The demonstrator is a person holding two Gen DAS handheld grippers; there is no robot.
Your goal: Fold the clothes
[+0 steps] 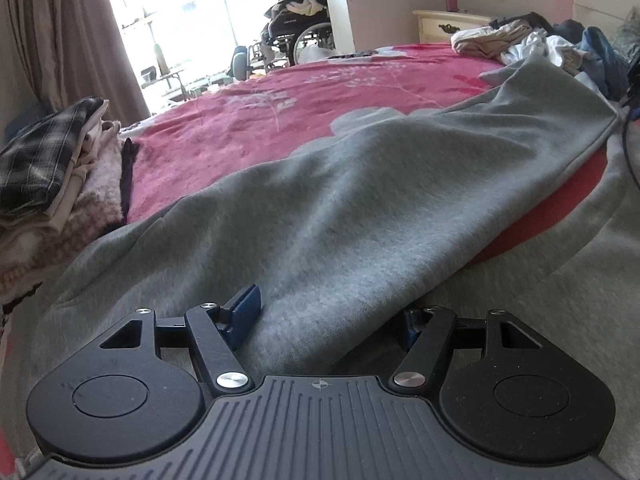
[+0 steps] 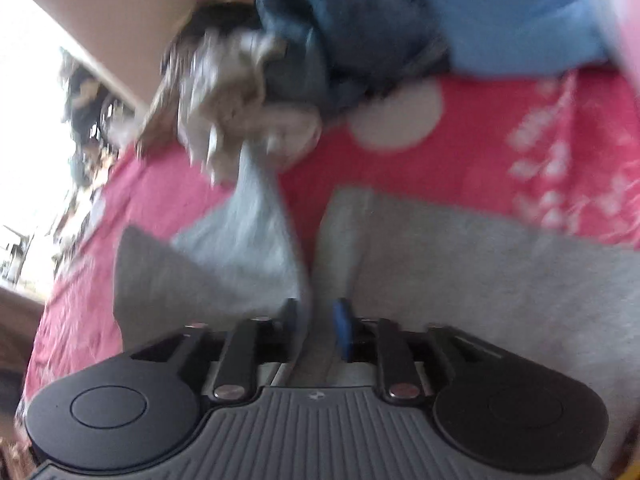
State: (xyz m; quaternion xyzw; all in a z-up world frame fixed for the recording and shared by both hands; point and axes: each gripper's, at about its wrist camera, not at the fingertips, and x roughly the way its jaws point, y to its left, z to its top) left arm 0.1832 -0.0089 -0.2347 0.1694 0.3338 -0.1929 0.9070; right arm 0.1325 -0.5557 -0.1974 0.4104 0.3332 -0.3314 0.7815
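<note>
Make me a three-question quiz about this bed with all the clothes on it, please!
1. Where is the folded stack of clothes in the left camera's view?
A. on the left
B. on the right
C. on the wheelchair

2. What colour is the blanket on the bed?
A. green
B. pinkish red
C. black

3. How is the grey garment lying?
A. in a neat small square
B. on a hanger
C. spread loosely across the bed

Answers: 1 A, the stack sits at the left edge. 2 B, pinkish red with pale patterns. 3 C, it lies rumpled, running between the left gripper fingers.
</note>
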